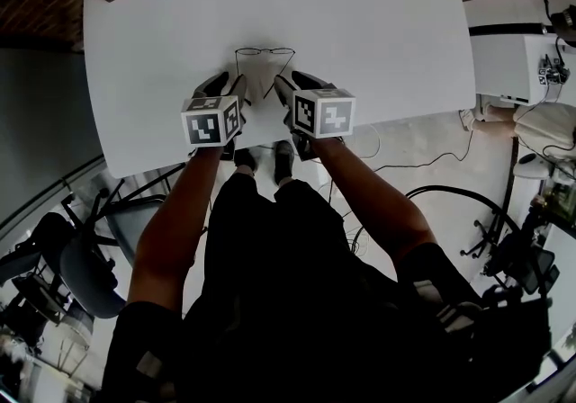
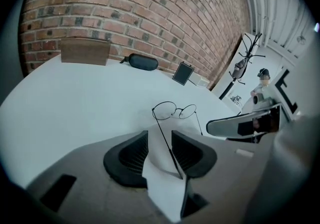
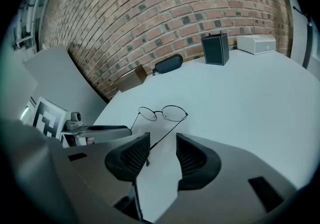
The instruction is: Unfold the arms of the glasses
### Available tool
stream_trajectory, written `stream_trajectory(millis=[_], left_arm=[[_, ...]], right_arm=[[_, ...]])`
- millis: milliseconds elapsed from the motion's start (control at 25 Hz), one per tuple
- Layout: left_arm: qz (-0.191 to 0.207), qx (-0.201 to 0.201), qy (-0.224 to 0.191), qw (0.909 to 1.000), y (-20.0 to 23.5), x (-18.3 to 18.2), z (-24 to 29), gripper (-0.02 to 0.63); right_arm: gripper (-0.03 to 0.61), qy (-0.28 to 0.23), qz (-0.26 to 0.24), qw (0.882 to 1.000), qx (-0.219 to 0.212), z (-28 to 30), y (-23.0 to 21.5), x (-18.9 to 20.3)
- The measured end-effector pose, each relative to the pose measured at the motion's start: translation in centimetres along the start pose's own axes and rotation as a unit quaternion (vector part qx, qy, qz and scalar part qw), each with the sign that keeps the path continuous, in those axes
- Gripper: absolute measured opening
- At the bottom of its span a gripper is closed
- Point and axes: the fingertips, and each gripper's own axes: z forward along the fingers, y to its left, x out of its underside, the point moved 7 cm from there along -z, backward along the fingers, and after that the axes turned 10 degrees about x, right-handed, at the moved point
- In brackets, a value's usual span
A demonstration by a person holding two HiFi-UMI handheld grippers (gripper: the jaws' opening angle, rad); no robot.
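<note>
— Lying by the table's (image 1: 378, 23) near edge, glasses (image 1: 265, 52) are showing both arms unfolded.
— Grippers?
— Left gripper (image 1: 231, 80) and right gripper (image 1: 297, 80) are each straddling an arm, jaws apart, gripping nothing, seemingly finished.

The head view looks steeply down on the table (image 1: 378, 32) from above; both gripper views (low, close) face the wall (image 2: 150, 18), sharing the glasses (image 2: 175, 111).
</note>
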Motion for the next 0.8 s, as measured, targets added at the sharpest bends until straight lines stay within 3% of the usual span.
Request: stream_trajectory(millis=[240, 400, 800], left_arm=[[0.007, -0.002, -0.002, 1.0, -0.8, 0.2, -0.3, 0.152], [0.016, -0.011, 0.015, 0.9997, -0.6, 1.0, -0.1, 0.152], [0.034, -0.023, 0.008, 0.9991, 0.4, -0.2, -0.1, 0.152]], right_arm=[[0.146, 0.02, -0.018, 1.0, -0.002, 0.7, 2.1, 1.7], [0.147, 0.033, -0.031, 0.999, 0.0, 1.1, 1.0, 2.5], [0.147, 0.021, -0.051, 0.998, 0.018, 1.1, -2.3, 1.7]])
